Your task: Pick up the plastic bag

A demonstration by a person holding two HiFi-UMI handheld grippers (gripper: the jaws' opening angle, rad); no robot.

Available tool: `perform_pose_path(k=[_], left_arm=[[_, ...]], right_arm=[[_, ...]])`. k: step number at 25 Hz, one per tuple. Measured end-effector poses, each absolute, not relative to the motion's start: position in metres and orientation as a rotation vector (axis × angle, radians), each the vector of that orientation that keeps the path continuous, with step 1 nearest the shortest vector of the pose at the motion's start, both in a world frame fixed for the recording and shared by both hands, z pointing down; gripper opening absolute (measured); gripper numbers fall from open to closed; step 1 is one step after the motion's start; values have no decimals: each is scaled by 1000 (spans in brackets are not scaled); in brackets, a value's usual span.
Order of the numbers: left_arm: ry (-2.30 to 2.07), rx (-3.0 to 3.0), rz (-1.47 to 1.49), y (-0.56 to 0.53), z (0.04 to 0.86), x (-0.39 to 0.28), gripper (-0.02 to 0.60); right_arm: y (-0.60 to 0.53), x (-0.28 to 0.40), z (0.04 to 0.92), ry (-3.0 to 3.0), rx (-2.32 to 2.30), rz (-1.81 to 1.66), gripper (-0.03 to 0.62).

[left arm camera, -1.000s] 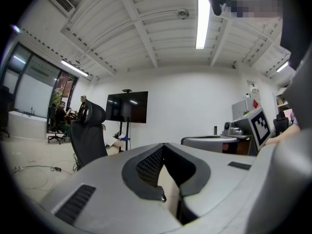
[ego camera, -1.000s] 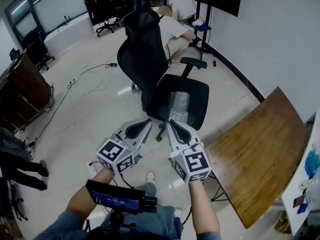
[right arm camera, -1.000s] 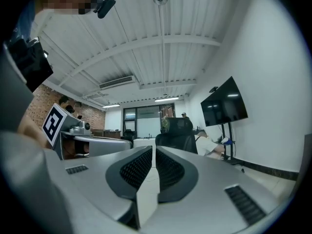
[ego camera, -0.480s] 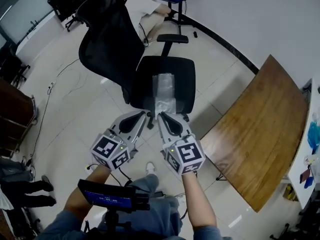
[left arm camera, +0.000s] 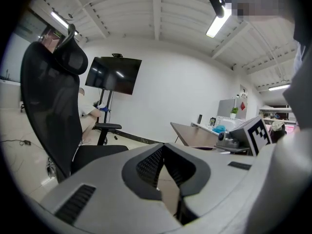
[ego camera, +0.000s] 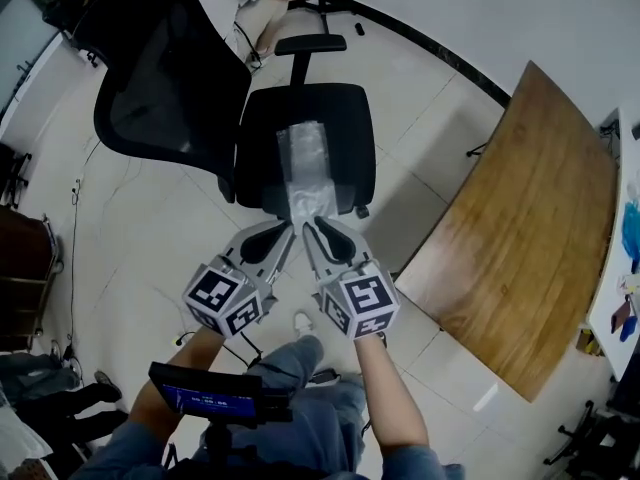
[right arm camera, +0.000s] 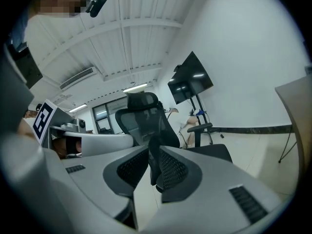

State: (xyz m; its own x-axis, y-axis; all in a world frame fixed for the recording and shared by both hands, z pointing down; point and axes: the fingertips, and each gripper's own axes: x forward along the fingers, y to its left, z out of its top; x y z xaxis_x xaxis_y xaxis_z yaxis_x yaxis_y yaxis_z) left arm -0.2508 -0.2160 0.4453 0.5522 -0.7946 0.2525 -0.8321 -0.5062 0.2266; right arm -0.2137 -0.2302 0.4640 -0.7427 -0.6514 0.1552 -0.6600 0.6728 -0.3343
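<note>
Clear plastic bag [ego camera: 305, 173]: flat, crinkled glossy film, lying lengthwise on the black padded seat of the office chair [ego camera: 260, 138]. Judged light, limp and slippery; pinch the near edge or a raised wrinkle. Left tool [ego camera: 289, 230] clenched, empty. Right tool [ego camera: 313, 228] jaws have just been parting, with nothing between them. Both are near the seat's front edge.
</note>
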Motion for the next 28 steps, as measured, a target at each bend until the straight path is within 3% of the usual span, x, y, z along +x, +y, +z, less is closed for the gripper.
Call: perform_pose_path(k=[11,20,28], left_arm=[[-1209,2449,309,-227,513,-240,20],[-1169,2385,379,-231,553,-251,20],[-1145,2411,421,-245,564,-247,20]], right_arm=[[-251,-201,555,-2698,1322,817,81],[-251,-180,632,-2496,1505,1138,194],[-245,-183,669,-2397,1549,1526,212]])
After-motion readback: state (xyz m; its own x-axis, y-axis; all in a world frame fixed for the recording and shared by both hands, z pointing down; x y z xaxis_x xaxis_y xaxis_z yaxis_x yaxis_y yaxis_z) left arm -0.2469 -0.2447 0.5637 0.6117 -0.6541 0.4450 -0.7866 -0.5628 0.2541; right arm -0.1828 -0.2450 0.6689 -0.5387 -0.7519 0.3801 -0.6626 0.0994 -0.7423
